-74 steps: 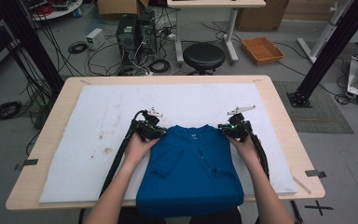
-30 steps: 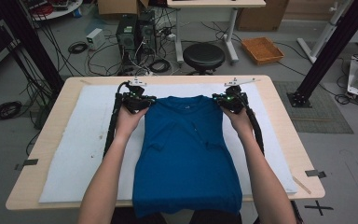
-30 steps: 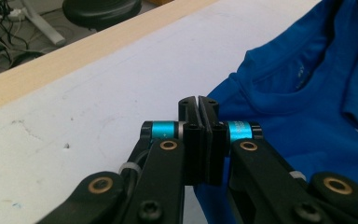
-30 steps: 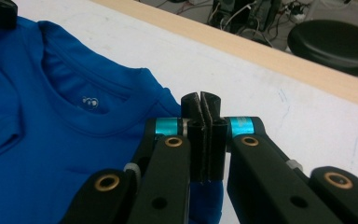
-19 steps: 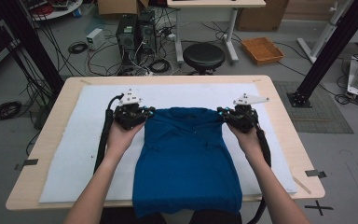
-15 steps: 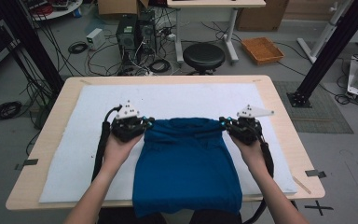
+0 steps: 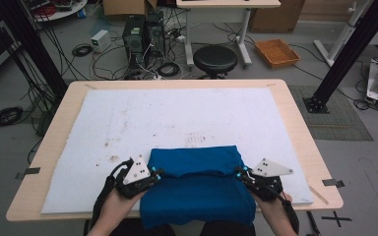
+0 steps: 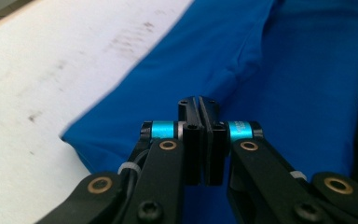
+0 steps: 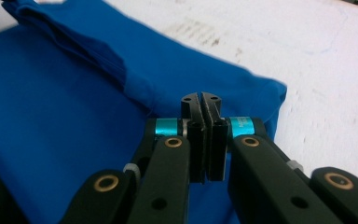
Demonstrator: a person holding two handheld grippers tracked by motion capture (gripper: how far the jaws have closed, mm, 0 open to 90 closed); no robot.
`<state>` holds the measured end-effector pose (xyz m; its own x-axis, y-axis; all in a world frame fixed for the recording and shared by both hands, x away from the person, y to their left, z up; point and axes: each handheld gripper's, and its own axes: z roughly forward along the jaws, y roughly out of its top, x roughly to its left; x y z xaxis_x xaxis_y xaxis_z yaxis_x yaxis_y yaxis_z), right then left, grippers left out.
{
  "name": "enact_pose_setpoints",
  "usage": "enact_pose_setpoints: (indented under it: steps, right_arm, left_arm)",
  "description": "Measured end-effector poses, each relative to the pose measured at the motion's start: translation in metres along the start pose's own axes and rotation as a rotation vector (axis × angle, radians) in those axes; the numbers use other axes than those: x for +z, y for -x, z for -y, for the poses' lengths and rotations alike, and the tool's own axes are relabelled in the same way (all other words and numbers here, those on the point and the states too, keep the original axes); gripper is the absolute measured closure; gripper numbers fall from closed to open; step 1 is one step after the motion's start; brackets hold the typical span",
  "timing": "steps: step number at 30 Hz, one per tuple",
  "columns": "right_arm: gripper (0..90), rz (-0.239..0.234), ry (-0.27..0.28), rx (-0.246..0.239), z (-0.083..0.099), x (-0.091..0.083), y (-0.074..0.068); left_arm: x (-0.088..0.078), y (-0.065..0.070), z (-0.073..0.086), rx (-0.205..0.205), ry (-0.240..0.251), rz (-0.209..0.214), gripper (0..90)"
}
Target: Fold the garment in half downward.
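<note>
Both hands sit low at the desk's (image 7: 295, 123) near edge; left gripper (image 7: 153, 173) and right gripper (image 7: 239, 171) point inward, jaws clenched on the shirt's (image 7: 197, 191) folded edge.

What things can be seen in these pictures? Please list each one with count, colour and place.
shirt: one, blue, folded over itself at the near edge of the mat
mat: one, white with stains, covers the table top
table: one, light wood
stool: one, black, beyond the table
tray: one, orange, on the floor
left gripper: one, black, jaws shut on the shirt's left side
right gripper: one, black, jaws shut on the shirt's right side
hands: two, near edge
</note>
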<state>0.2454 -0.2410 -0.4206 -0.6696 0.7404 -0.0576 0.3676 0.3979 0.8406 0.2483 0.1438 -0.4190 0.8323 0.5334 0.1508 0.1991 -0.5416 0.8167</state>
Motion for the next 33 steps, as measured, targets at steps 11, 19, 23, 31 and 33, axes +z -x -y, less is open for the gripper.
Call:
enact_pose_setpoints:
  steps: [11, 19, 23, 31, 33]
  right_arm:
    - [89.7, -0.020, -0.056, -0.049, 0.020, -0.013, -0.024]
    - [73.0, 0.022, -0.006, 0.032, 0.009, -0.019, -0.005]
    - [61.9, 0.064, 0.009, 0.171, -0.013, 0.007, 0.036]
    - [55.3, 0.032, -0.111, 0.375, -0.027, 0.073, 0.083]
    - [66.5, 0.016, -0.158, 0.374, -0.022, 0.081, 0.085]
  left_arm:
    - [-0.003, 0.020, 0.022, 0.017, -0.047, 0.043, 79.8]
    - [-0.007, -0.005, 0.012, -0.115, 0.038, -0.040, 65.6]
    - [0.007, -0.046, 0.001, -0.267, 0.062, -0.094, 60.2]
    - [0.050, -0.096, 0.011, -0.483, -0.083, -0.105, 55.5]
    - [0.054, -0.096, 0.014, -0.492, -0.113, -0.093, 56.2]
